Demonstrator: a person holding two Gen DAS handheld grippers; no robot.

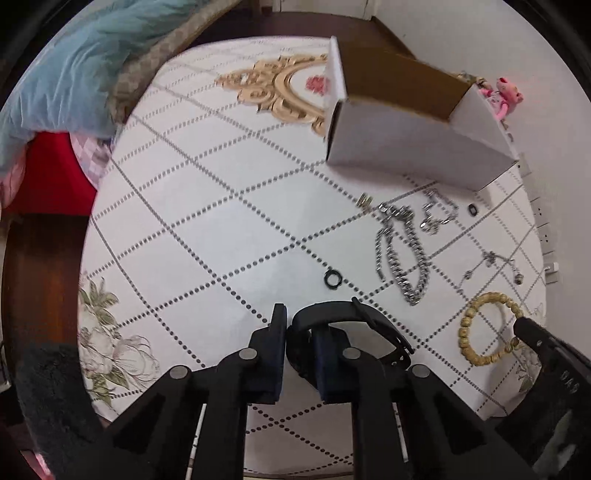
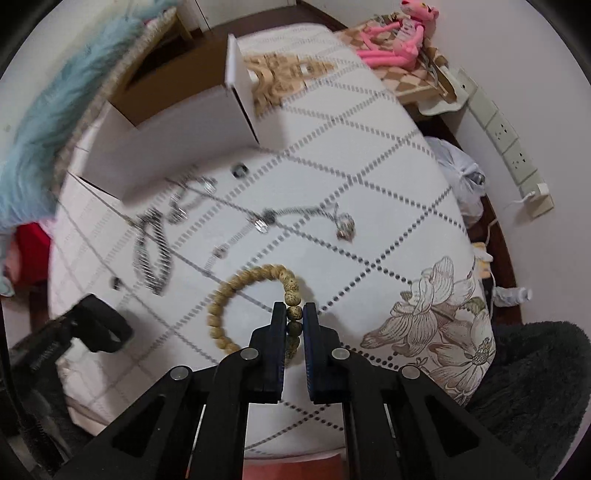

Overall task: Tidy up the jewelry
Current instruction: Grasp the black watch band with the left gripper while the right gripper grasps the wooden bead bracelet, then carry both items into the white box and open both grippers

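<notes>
My left gripper point(image 1: 301, 321) is shut on a black wristband point(image 1: 354, 317) and holds it over the near part of the round table. My right gripper point(image 2: 294, 314) is shut on the wooden bead bracelet point(image 2: 236, 288), which also shows in the left wrist view point(image 1: 484, 332). An open white cardboard box point(image 1: 410, 122) stands at the far side of the table; it also shows in the right wrist view point(image 2: 166, 125). A heavy silver chain point(image 1: 400, 254), a smaller silver chain point(image 1: 436, 210), a thin charm necklace point(image 2: 295, 218), a gold clip point(image 1: 365, 202) and two small black rings point(image 1: 333, 277) point(image 1: 472, 209) lie on the cloth.
The table has a white tablecloth point(image 1: 207, 229) with dotted diamond lines and flower prints. A pink plush toy point(image 2: 402, 33) sits on a stand beyond the table. Power sockets point(image 2: 506, 136) line the wall on the right. A blue fluffy blanket point(image 1: 74, 70) lies beyond the left edge.
</notes>
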